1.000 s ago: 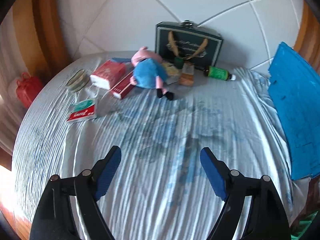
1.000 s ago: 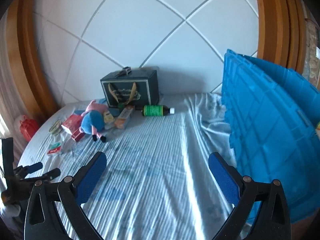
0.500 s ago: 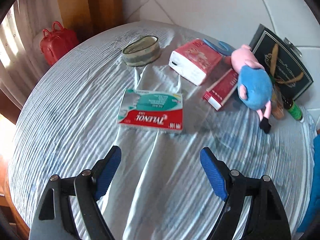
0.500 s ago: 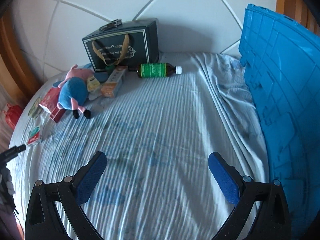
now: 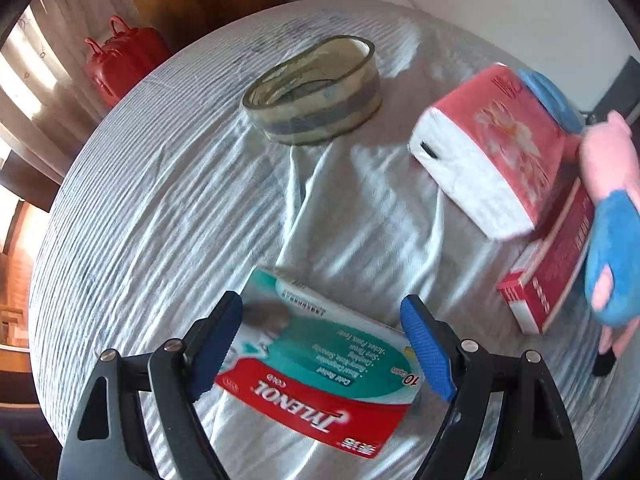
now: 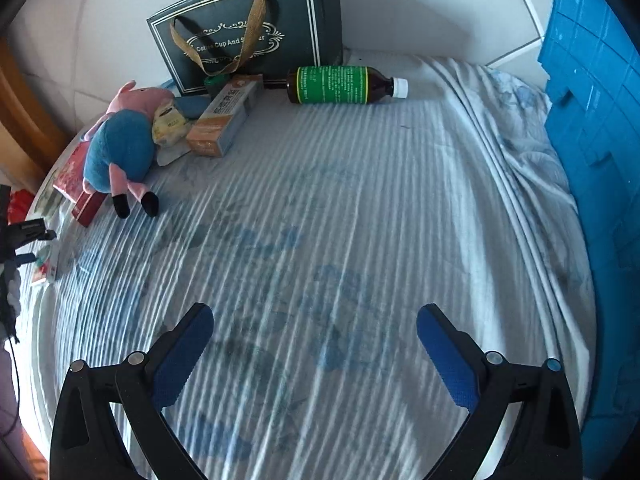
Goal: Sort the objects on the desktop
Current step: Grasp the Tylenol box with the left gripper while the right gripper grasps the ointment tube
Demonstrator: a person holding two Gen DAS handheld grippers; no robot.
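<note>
In the left wrist view my left gripper is open, its blue fingers on either side of a flat green and red Tylenol box that lies on the cloth. Beyond it lie a tape roll, a red tissue pack, a red carton and a pink and blue plush pig. In the right wrist view my right gripper is open and empty above bare cloth. The plush pig, an orange box and a green-label bottle lie far ahead.
A dark gift box with a ribbon handle stands against the white wall. A blue plastic crate stands at the right. A red bag sits beyond the table's left edge. The left gripper shows at the far left.
My left gripper has moved forward and down until its fingers straddle the Tylenol box. My right gripper has moved lower and closer to the cloth.
</note>
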